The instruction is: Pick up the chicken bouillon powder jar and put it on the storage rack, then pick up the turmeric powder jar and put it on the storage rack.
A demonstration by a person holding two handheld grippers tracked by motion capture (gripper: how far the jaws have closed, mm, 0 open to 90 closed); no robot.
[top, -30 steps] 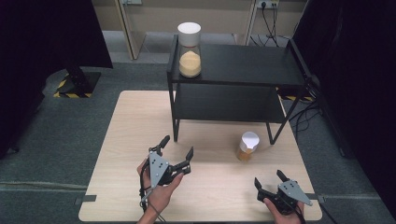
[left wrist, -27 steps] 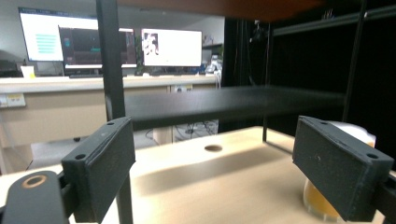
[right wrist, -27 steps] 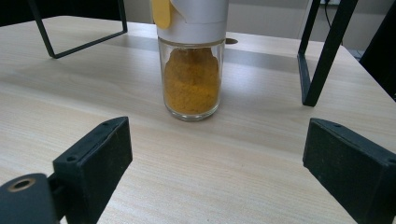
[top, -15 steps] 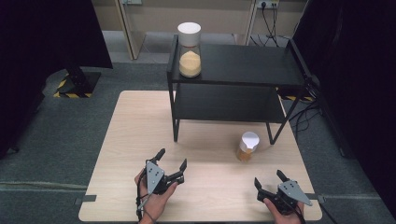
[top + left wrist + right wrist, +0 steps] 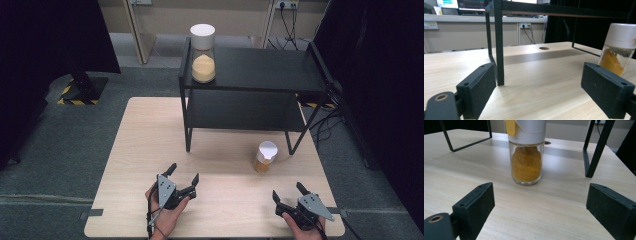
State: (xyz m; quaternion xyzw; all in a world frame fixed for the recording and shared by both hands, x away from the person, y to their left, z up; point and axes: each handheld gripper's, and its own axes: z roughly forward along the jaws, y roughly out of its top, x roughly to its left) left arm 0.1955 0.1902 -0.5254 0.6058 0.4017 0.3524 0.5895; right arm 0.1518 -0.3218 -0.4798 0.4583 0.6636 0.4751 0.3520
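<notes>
A small glass jar (image 5: 264, 156) of orange powder with a white lid stands on the wooden table (image 5: 145, 135) in front of the black shelf's right leg. A taller jar (image 5: 203, 54) with a white lid stands on the top left corner of the black two-level shelf (image 5: 260, 70). My left gripper (image 5: 183, 177) is open near the table's front edge, empty; its view has the shelf leg (image 5: 499, 45) ahead and the small jar (image 5: 617, 50) at the right. My right gripper (image 5: 289, 194) is open at the front right, with the small jar (image 5: 527, 152) straight ahead, apart from the jaws.
The shelf stands at the back of the table, with its legs (image 5: 596, 150) near the small jar. A round cable hole (image 5: 544, 48) lies in the tabletop under the shelf. Dark curtains flank the table, and cables trail on the floor at the right.
My left gripper has drawn back toward the table's front edge and a little left. The right gripper and both jars have stayed put.
</notes>
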